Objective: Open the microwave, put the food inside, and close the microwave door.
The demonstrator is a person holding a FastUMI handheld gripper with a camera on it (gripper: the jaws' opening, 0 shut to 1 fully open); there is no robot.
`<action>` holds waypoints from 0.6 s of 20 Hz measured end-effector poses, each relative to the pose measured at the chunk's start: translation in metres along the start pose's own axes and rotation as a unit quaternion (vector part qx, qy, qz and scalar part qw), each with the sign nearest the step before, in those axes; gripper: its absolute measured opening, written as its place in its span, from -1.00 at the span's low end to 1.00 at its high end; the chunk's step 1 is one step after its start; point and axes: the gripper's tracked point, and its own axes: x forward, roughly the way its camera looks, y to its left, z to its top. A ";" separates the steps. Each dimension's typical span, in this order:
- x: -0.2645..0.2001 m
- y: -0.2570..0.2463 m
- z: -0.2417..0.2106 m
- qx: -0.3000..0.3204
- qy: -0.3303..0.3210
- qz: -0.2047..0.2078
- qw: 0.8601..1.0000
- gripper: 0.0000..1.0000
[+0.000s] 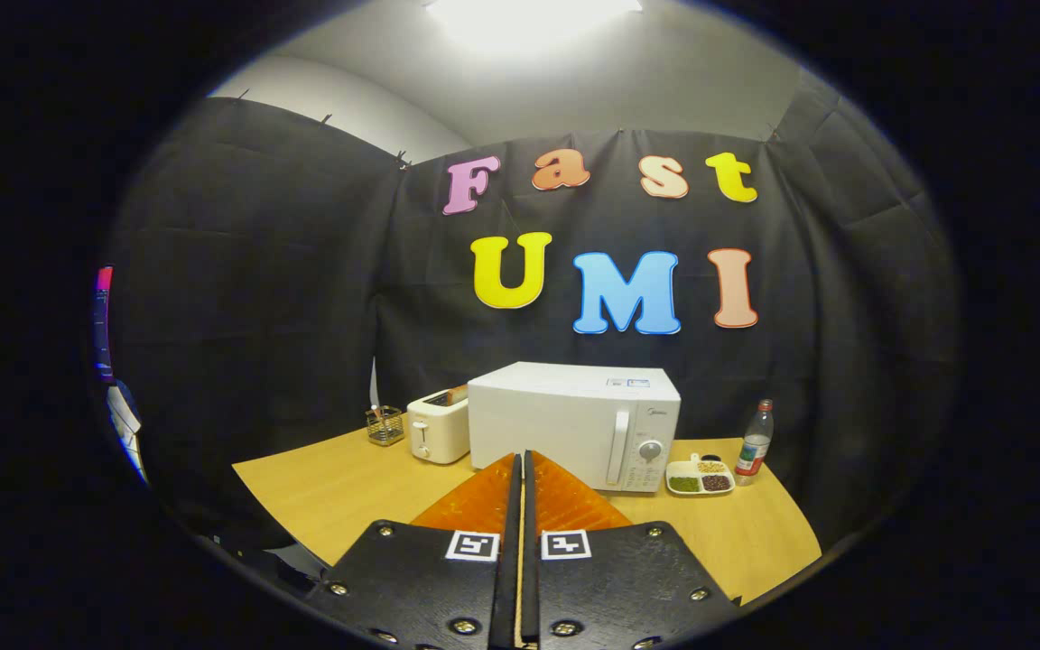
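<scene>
Table (348,487): one microwave (565,420), jaws together.

The gripper (521,469) consists of two flat black body plates (412,578), one per side, separated by a narrow central seam. Each plate is fastened with round silver screws (464,625) along its edges. A square white tag with a black block pattern (472,545) sits at the inner front corner of each plate. Two tapering fingers (484,501), finely ribbed, extend forward, pressed together.
</scene>
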 end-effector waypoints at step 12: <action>-0.016 0.000 0.010 0.005 -0.015 -0.033 0.999 0.94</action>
